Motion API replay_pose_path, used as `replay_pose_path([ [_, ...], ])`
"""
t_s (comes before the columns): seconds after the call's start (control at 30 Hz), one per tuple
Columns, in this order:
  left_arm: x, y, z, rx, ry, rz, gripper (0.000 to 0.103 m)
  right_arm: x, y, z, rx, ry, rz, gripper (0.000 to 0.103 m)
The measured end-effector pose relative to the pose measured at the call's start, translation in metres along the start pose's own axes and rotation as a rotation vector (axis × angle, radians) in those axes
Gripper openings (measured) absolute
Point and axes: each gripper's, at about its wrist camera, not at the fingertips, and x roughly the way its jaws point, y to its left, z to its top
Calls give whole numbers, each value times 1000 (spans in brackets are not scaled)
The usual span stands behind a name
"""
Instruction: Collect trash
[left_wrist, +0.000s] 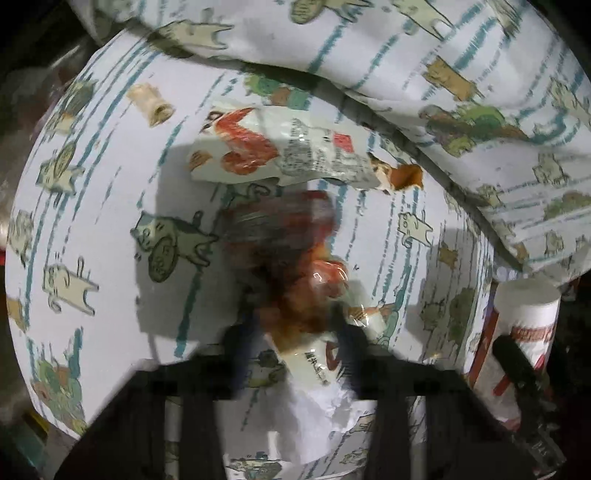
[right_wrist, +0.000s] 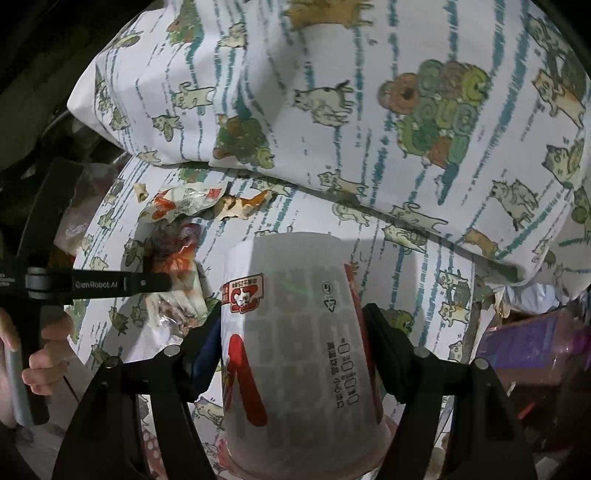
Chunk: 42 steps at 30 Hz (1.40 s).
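right gripper (right_wrist: 291, 332) clamped on a paper cup (right_wrist: 295, 350); left gripper (left_wrist: 295, 325) closed on a blurred wrapper (left_wrist: 295, 266). ahead of it lies a second wrapper (left_wrist: 273, 147) on the cat-print sheet (left_wrist: 92, 184); beyond, a folded quilt (left_wrist: 443, 55) overhangs, limiting forward room.

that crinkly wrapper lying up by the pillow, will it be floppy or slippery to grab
Likely floppy: the wrapper lies creased and buckled on the sheet. Probably slippery, given its glossy glare. It looks thin and flat, so likely very light and apt to slide when pushed.

A cat-print sheet (left_wrist: 92, 206) covers the bed beneath a matching pillow (right_wrist: 332, 110), with a purple box (right_wrist: 532, 347) alongside.
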Motion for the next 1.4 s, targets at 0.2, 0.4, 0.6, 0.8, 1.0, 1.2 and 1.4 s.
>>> replay_pose_path([
  [0.2, -30, -7, -3, 85, -85, 29, 22, -3, -7, 1, 36, 2, 42, 71],
  [0.4, -62, -7, -9, 154, -167, 107, 22, 15, -3, -2, 55, 78, 62, 71],
  [0.6, -81, 3, -14, 189, -196, 156, 21, 36, 3, 0, 61, 131, 43, 73],
  [0.8, -90, 8, -13, 172, -213, 132, 21, 51, -2, 12, 146, 131, 15, 73],
  [1.0, -98, 9, -10, 175, -248, 160, 18, 68, -16, 22, 312, 158, 43, 65],
  [1.2, -106, 14, -12, 167, -276, 167, 14, 24, -9, 39, 295, 63, 107, 62],
  [1.4, -109, 16, -14, 181, -263, 155, 10, -26, 18, 29, 177, -45, 92, 61],
])
